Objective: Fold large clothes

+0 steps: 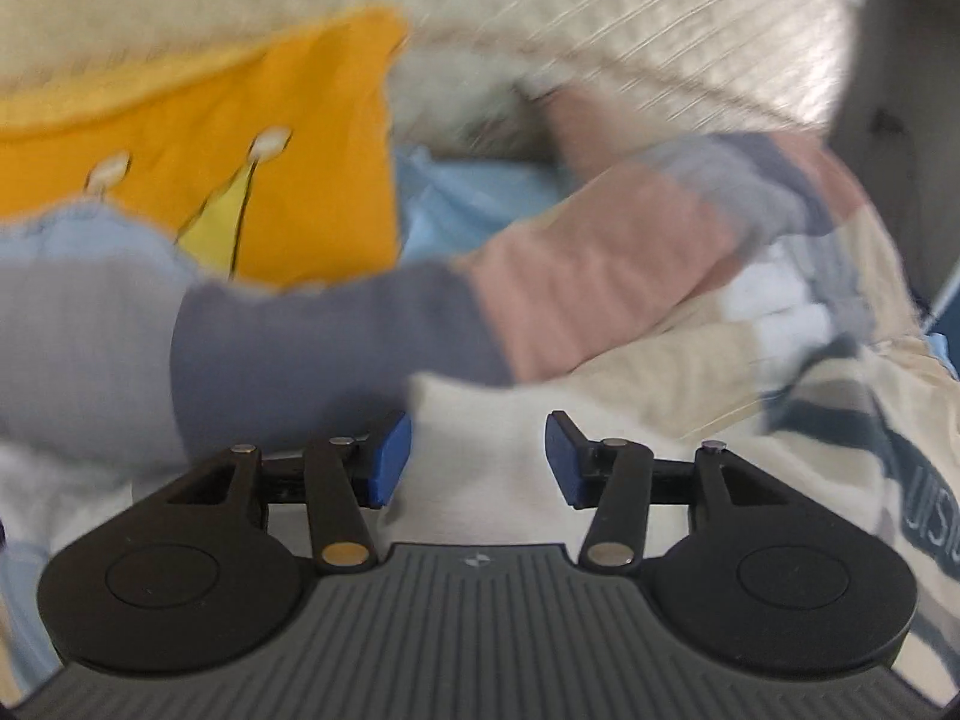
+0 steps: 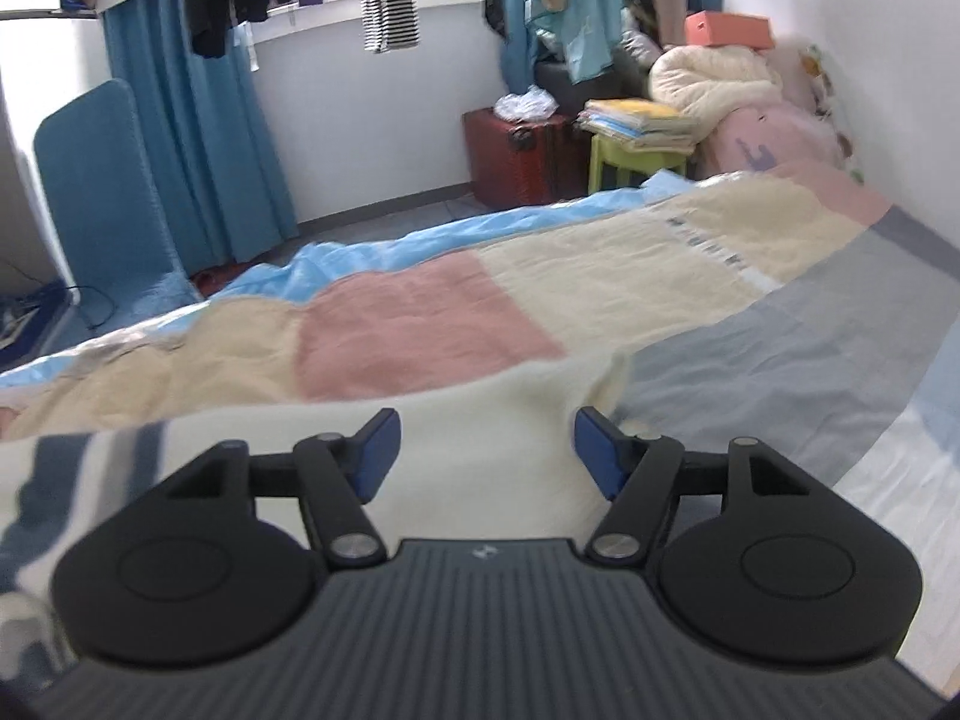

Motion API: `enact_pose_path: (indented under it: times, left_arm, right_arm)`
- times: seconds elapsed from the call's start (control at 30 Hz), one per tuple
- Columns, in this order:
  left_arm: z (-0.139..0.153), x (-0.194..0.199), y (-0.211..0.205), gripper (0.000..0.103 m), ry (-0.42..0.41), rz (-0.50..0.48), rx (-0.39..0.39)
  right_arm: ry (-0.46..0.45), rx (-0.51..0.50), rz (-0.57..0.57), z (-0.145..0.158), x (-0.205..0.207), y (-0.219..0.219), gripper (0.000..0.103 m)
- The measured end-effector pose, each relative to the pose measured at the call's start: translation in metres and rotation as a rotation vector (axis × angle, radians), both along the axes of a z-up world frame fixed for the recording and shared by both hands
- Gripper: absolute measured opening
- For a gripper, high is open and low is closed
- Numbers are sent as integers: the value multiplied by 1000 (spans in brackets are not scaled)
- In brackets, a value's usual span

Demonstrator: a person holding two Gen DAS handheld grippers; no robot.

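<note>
A large cream garment with dark blue stripes (image 1: 690, 396) lies on the bed, and its cream cloth fills the space under both grippers. My left gripper (image 1: 478, 459) is open just above the cream cloth, with nothing between its blue pads. A grey and pink patchwork fold (image 1: 420, 312) lies right behind it. My right gripper (image 2: 486, 450) is open over the same garment (image 2: 480, 420), near its far edge, with striped cloth at the lower left (image 2: 78, 462).
An orange cushion (image 1: 210, 138) and a cream knitted blanket (image 1: 660, 18) lie behind the left gripper. The patchwork bed cover (image 2: 600, 276) stretches ahead of the right gripper. Beyond it are a blue chair (image 2: 102, 198), a red trunk (image 2: 522, 156) and a yellow stool with folded laundry (image 2: 636, 138).
</note>
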State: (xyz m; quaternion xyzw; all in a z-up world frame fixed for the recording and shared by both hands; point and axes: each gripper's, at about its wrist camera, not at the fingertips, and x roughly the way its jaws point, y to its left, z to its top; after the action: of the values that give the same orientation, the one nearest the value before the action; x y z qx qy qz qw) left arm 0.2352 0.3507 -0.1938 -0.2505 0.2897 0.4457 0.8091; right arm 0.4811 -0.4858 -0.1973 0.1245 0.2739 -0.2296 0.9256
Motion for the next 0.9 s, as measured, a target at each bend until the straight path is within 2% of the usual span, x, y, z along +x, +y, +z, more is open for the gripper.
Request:
enact_pose_path:
  times: [0.13,0.2,0.33,0.43,0.53,0.7,0.83,0.9]
  left_arm:
    - [-20,4,21,55,-2,81,-59]
    - [-19,8,21,52,20,69,-51]
    - [-15,13,6,36,74,-14,13]
    - [-16,17,2,24,100,-46,21]
    - [-8,18,6,16,94,-56,34]
    - [27,22,15,14,99,-41,211]
    - [44,21,47,14,124,74,341]
    - [44,22,67,14,140,115,356]
  right_arm:
    - [-25,27,10,0,-8,15,66]
    - [-25,42,8,0,-13,19,66]
    - [-27,69,37,-4,-25,24,66]
    - [-14,84,33,-10,-32,24,66]
    - [-24,169,36,-19,-38,19,66]
    - [-34,259,59,-31,-43,10,66]
    - [-29,320,76,-42,-44,-2,66]
    - [-28,351,82,-49,-45,-8,66]
